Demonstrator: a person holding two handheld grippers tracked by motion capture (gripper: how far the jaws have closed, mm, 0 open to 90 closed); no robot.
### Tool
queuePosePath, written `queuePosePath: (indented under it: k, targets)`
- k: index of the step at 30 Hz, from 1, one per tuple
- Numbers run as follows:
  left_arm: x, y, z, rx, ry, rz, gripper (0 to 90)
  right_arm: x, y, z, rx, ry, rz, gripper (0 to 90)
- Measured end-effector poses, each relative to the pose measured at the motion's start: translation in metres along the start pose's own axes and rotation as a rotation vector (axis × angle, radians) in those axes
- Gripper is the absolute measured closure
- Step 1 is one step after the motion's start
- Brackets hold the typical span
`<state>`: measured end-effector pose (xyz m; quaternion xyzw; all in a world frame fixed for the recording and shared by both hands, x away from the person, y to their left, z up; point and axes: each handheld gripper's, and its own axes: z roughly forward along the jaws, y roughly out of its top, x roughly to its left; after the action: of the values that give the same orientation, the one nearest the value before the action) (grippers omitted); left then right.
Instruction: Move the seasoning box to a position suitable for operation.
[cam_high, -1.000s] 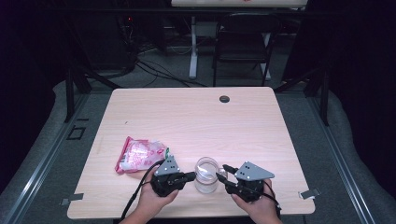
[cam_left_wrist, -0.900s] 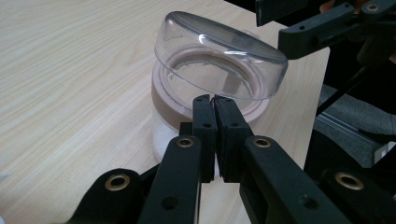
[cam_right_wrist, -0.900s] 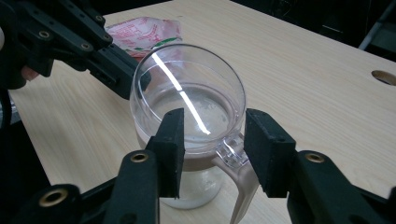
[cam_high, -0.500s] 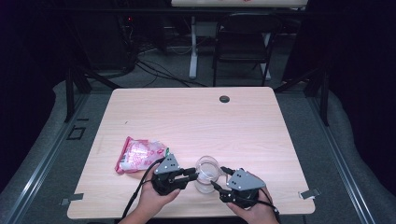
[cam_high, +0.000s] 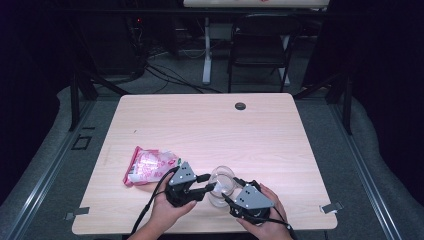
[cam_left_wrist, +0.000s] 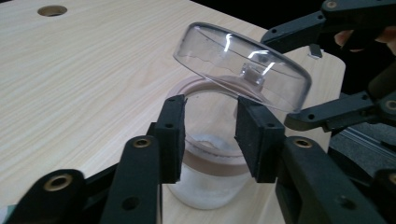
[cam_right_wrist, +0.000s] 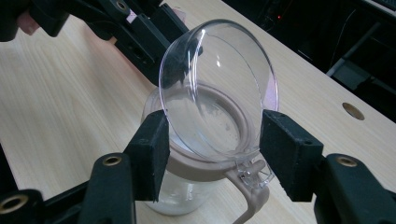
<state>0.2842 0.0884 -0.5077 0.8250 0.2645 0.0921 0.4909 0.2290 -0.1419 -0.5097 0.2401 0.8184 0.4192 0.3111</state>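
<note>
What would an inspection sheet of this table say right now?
Surface: light wooden table, round hole near far edge.
Job's things: clear jar with tan seal ring, hinged clear lid tipped up.
Clutter: pink snack bag at left.
Grippers: left gripper open, fingers just widening, flanking the jar neck; right gripper open either side of the lid.
Cables: black cable trailing from the left gripper.
Surroundings: dark room, folding chair beyond the table.

A clear jar (cam_high: 221, 186) stands near the table's (cam_high: 210, 125) near edge, between the left gripper (cam_high: 207, 190) and right gripper (cam_high: 231, 197). A pink packet (cam_high: 147, 165) lies just left of them.
</note>
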Motion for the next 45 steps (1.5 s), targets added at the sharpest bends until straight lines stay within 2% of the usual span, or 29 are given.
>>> queuePosePath:
  k: [3,7,13,29,45]
  targets:
    - [0.003,0.0,0.003,0.008,0.012,-0.02,57.9,0.0,0.0,0.0,0.0,0.002,0.001,42.9]
    - [0.005,-0.002,0.006,0.029,0.025,-0.021,56.8,0.0,0.0,0.0,-0.002,0.0,0.0,42.9]
    - [0.007,-0.005,0.01,0.05,-0.001,-0.032,60.9,0.0,0.0,0.0,-0.004,0.0,0.004,43.1]
    - [0.006,-0.007,0.01,0.032,-0.001,-0.028,62.8,-0.003,-0.003,-0.004,-0.016,0.008,0.026,46.6]
    - [0.006,-0.007,0.01,0.03,0.005,-0.02,63.0,-0.013,-0.009,-0.014,-0.023,0.02,0.078,49.6]
